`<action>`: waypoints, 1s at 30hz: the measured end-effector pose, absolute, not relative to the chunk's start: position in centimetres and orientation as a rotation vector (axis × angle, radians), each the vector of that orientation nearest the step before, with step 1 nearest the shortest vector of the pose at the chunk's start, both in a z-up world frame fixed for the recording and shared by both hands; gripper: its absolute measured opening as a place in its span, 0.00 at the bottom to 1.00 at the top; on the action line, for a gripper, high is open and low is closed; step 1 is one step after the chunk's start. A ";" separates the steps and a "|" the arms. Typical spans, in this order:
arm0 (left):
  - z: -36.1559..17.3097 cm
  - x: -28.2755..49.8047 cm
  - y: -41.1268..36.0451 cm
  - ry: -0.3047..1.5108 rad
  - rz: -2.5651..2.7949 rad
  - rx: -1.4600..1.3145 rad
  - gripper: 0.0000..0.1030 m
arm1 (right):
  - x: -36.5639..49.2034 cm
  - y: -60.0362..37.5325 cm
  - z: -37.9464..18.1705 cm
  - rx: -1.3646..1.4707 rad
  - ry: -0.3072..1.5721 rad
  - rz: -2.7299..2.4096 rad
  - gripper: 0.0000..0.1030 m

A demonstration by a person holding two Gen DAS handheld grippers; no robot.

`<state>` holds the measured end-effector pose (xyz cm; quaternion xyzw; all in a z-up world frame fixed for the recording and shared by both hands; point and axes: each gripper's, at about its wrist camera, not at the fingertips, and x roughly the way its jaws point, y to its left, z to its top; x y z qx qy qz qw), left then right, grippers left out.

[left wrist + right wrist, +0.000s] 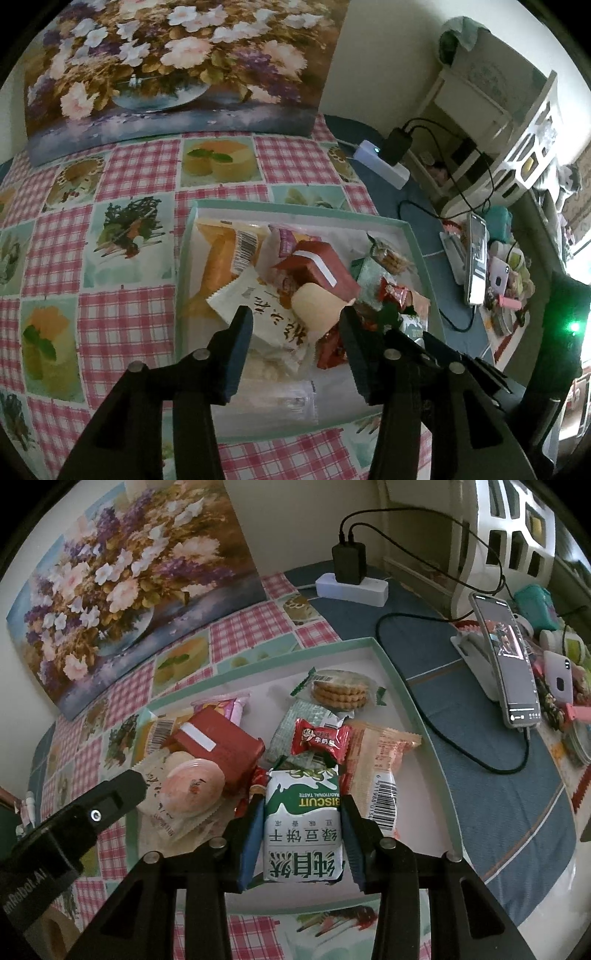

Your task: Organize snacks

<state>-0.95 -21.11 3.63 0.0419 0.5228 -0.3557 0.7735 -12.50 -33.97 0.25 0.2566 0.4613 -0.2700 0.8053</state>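
Snacks lie heaped in the green-rimmed tray point(413, 698) on the table. My right gripper point(297, 834) has its jaws closed on the green biscuit packet point(303, 823), long axis running away from me, at the tray's near edge. Left gripper point(295, 328): jaws partly open, empty, over the white wrapper point(273, 314). Free room lies at the tray's far right corner, beyond the round biscuits point(340, 690).

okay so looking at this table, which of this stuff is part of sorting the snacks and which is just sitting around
Part of the job:
- green tray
- green and white biscuit pack, clamped in the right hand-held gripper
- red box
- round biscuits
- small red candy
- left hand-held gripper, open over the pile

Just lying about:
- flower painting
- power strip
- phone on a stand
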 end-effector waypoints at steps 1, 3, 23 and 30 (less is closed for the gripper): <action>3.8 -0.8 -20.9 1.131 -0.761 0.085 0.51 | -12.6 -34.0 0.3 0.551 0.983 -0.579 0.42; 4.0 -0.5 -20.4 1.126 -0.730 0.084 0.53 | -12.7 -34.1 0.7 0.558 0.965 -0.584 0.42; 2.3 2.9 -16.3 1.195 -0.436 0.046 0.84 | -11.6 -34.9 0.9 0.556 0.900 -0.576 0.70; 1.3 3.4 -15.7 1.196 -0.353 0.103 0.89 | -11.5 -34.8 0.4 0.536 0.912 -0.575 0.90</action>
